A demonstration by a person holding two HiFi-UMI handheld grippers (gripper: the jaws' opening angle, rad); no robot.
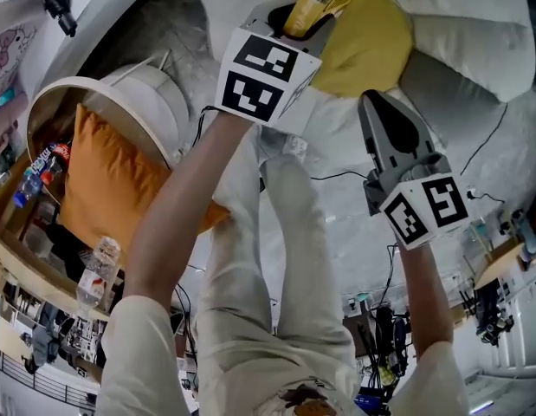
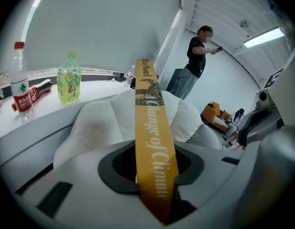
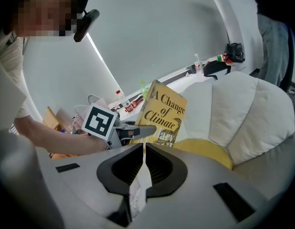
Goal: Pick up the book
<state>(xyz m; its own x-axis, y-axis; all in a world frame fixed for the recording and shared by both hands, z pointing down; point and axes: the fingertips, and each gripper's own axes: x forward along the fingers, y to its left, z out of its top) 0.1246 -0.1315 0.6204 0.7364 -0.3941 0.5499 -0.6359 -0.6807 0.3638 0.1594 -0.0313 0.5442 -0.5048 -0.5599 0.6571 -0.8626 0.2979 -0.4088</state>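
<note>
While our left gripper (image 2: 154, 171) grasps the book (image 2: 148, 104) by its spine edge, right gripper (image 3: 143, 152) clenched empty, we fear it pivots loose onto the yellow cushion (image 1: 363, 46)

White padded sofa (image 3: 247, 113) beneath pale walls (image 2: 104, 27) and a ceiling striplight (image 2: 264, 37).

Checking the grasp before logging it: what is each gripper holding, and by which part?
Left gripper holds the yellow-covered book, jaws clamped across its spine edge. Right gripper: shut, empty.
</note>
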